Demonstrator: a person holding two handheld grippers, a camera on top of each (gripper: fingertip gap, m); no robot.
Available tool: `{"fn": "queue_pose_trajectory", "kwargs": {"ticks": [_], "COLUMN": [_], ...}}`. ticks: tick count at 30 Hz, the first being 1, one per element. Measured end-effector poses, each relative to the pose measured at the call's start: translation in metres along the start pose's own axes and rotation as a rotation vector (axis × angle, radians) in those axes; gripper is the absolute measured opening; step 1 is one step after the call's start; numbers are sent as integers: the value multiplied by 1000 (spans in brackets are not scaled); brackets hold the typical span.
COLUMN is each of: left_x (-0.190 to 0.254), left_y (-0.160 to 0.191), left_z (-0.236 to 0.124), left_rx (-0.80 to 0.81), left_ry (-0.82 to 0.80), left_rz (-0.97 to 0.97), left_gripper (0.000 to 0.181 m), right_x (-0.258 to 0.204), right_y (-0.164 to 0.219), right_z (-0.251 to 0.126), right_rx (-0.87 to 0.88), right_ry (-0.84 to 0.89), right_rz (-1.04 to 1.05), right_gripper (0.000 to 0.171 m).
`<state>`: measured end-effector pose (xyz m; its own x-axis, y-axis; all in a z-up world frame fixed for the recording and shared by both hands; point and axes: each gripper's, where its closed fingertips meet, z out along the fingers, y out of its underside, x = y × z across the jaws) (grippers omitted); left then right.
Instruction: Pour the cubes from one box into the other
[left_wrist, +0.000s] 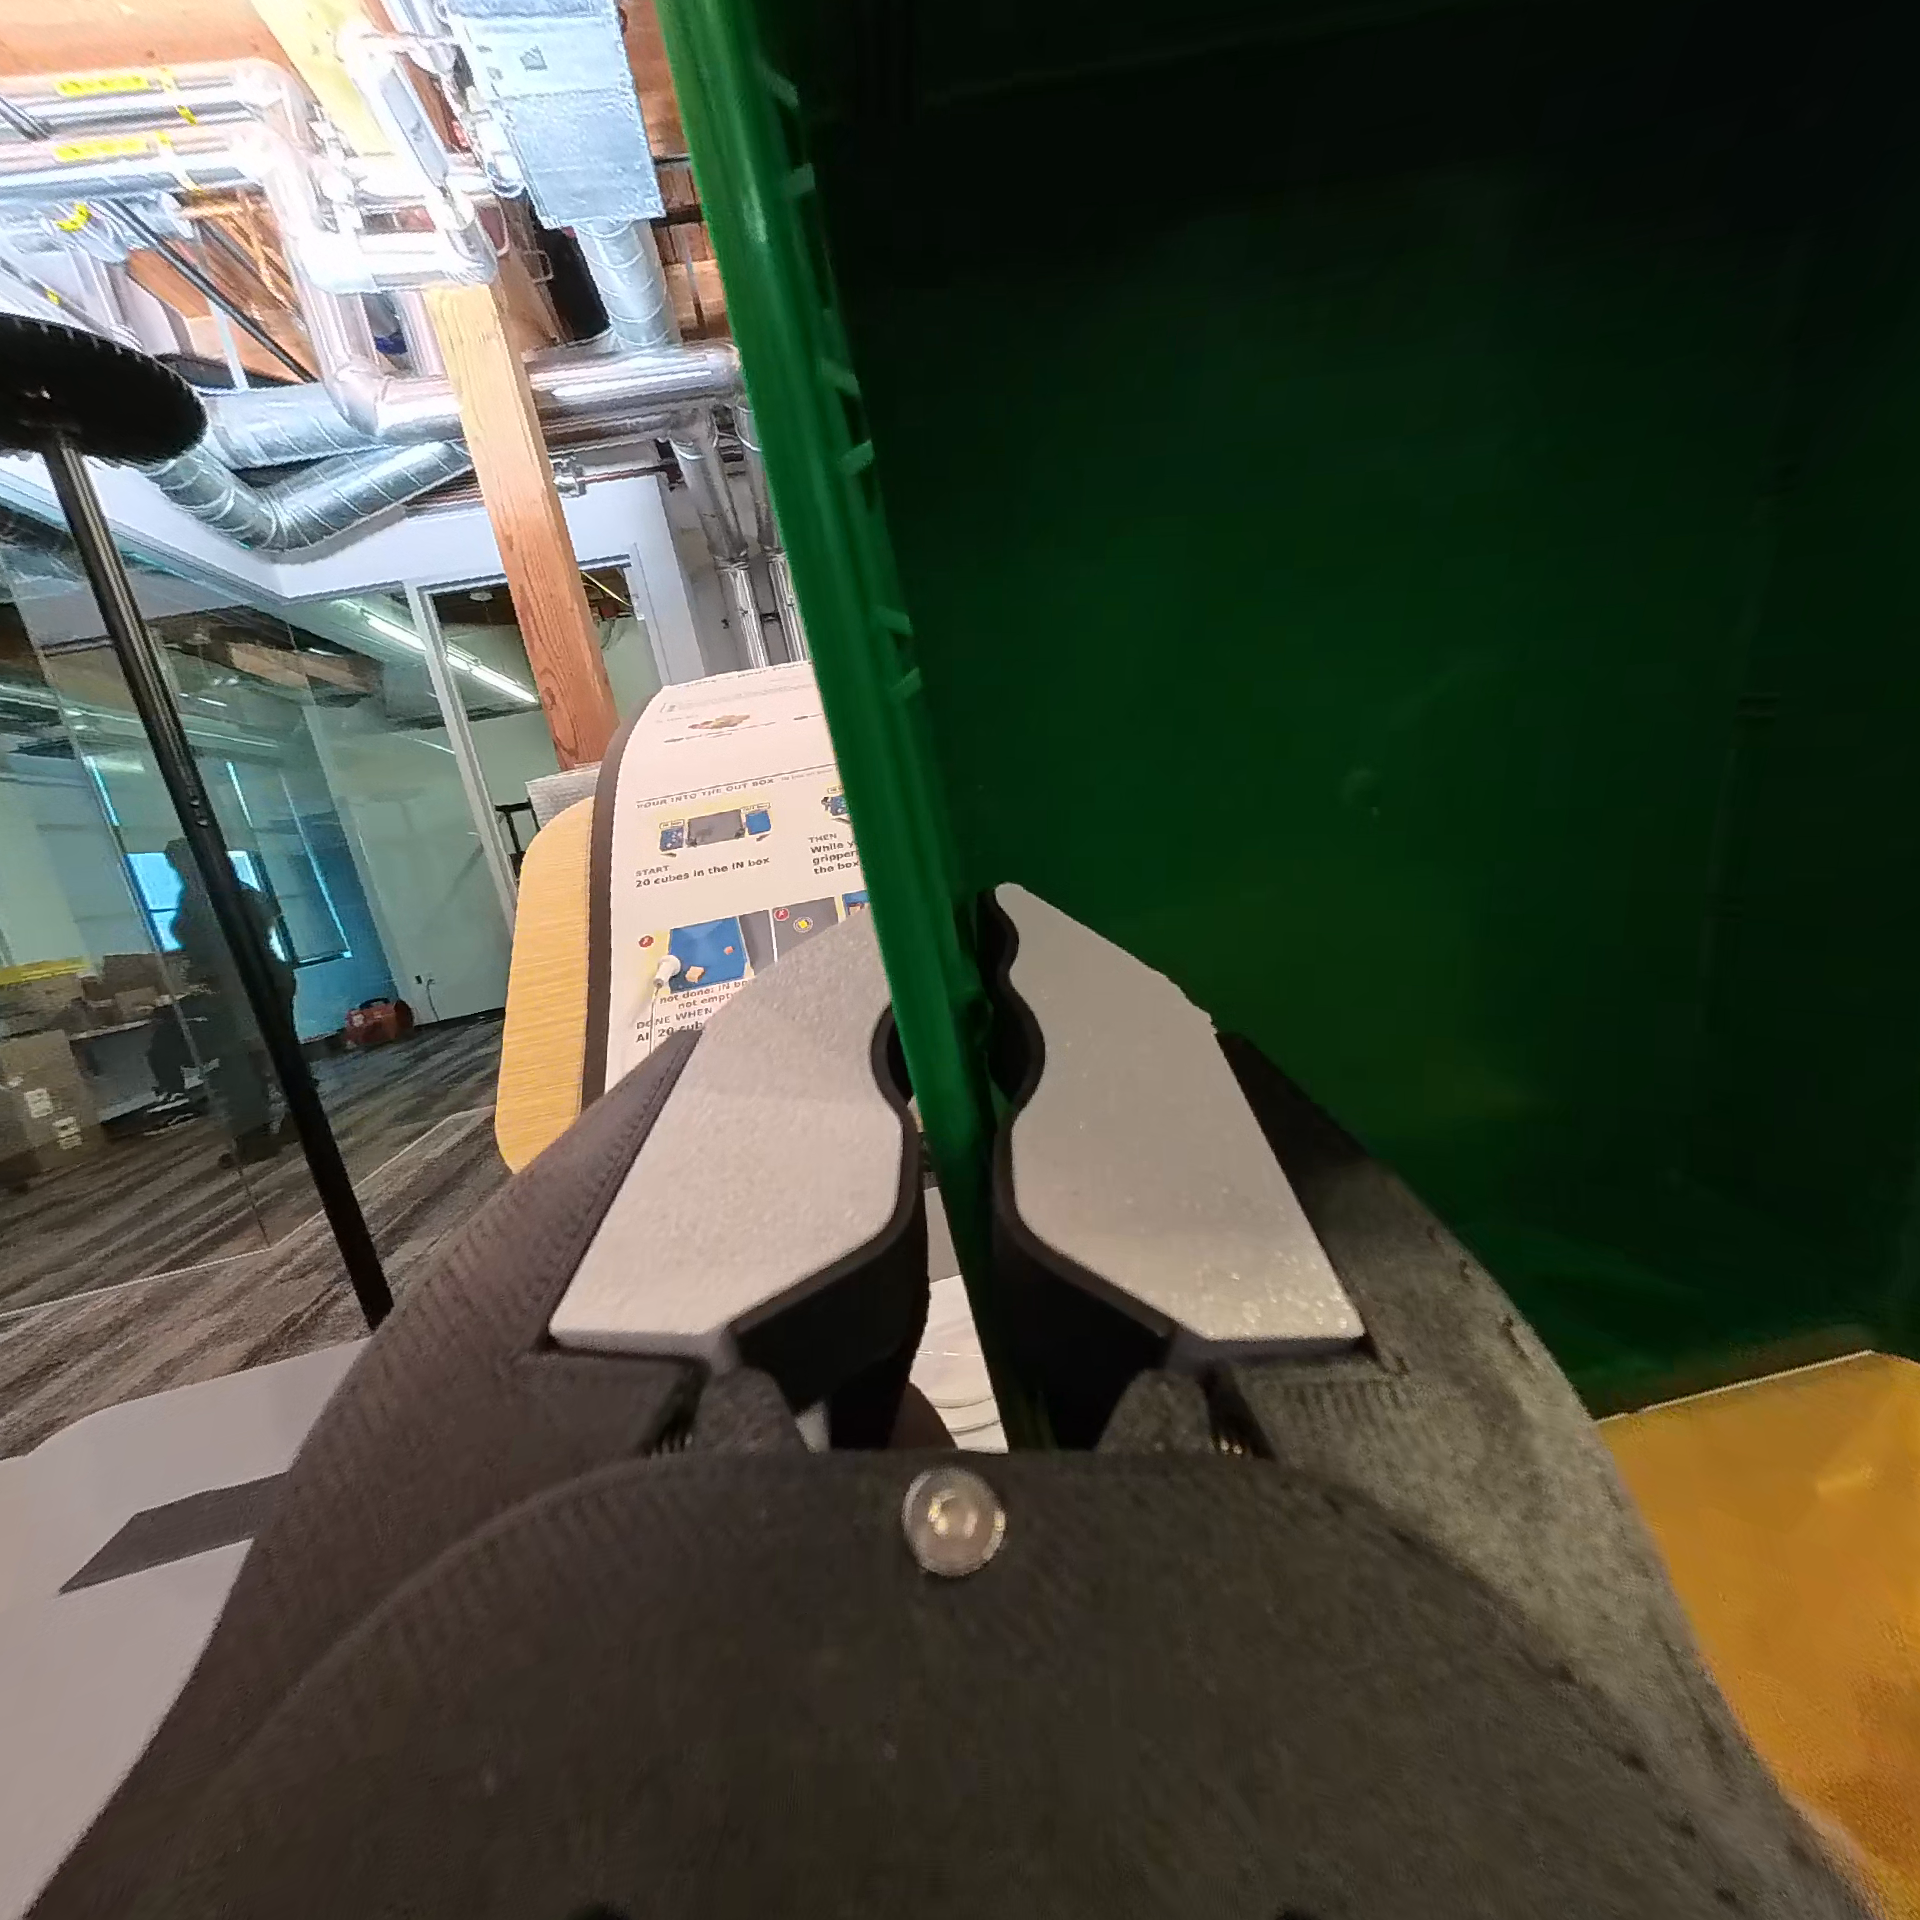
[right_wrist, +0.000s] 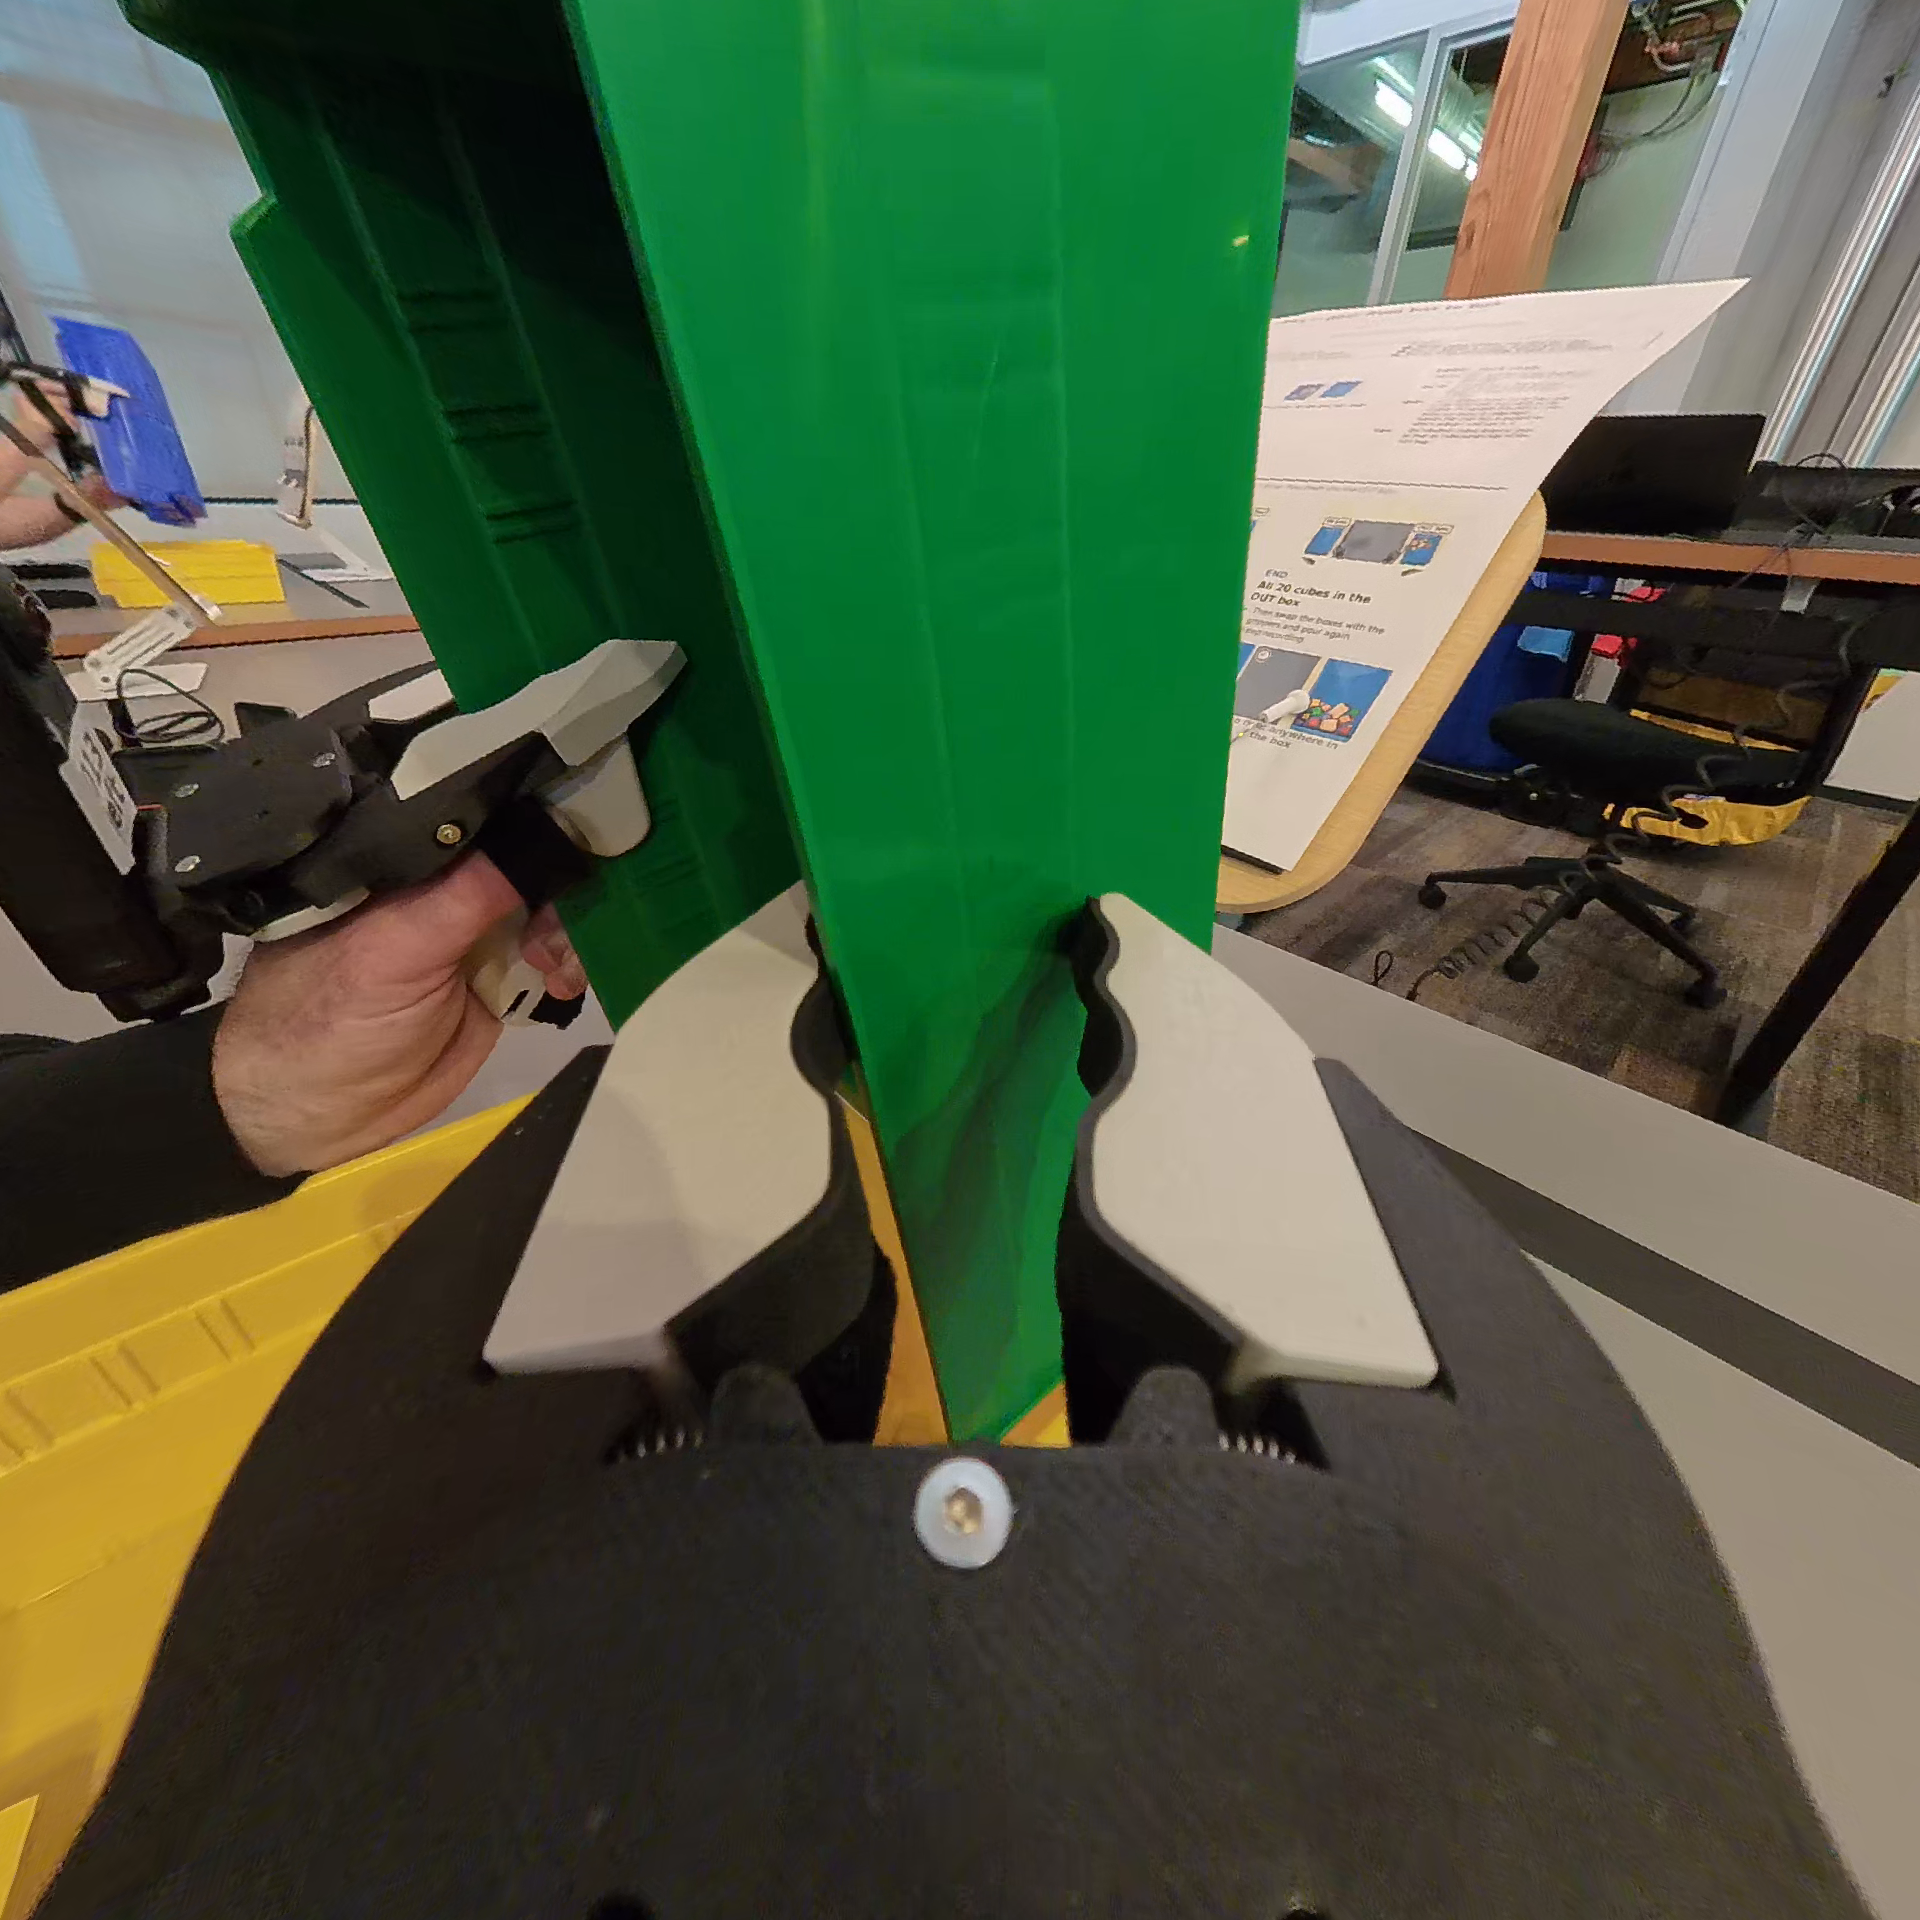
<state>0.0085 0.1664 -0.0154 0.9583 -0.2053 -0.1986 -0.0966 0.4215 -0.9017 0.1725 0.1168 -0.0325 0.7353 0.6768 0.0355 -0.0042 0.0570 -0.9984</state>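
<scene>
Green box (right_wrist: 935, 520) hangs tipped up on end between my two grippers, above the yellow box (right_wrist: 156, 1403). On the left, my left gripper (left_wrist: 951, 997) pinches the green box's rim, its fingers closed tight on that thin edge; in the right wrist view my left hand (right_wrist: 353, 1049) shows around its handle. Through the left camera I look into the dark green inside, with a strip of yellow floor below. On the right, my right gripper (right_wrist: 956, 935) clamps the opposite wall, fingers narrow on the plastic. An instruction poster (right_wrist: 1382, 540) stands behind, beside an office chair (right_wrist: 1621, 769).
</scene>
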Motion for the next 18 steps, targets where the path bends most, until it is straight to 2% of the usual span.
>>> {"fn": "queue_pose_trajectory", "kwargs": {"ticks": [13,18], "left_x": [-1,-2], "left_y": [-6,-7], "left_z": [-2,4], "left_rx": [7,-41], "left_ry": [7,65], "left_rz": [16,-5], "left_gripper": [7,8], "right_x": [-1,-3], "right_y": [-5,-13], "right_z": [-1,0], "right_rx": [1,-19], "right_ry": [1,2], "right_rz": [2,12], "right_gripper": [36,37]}}
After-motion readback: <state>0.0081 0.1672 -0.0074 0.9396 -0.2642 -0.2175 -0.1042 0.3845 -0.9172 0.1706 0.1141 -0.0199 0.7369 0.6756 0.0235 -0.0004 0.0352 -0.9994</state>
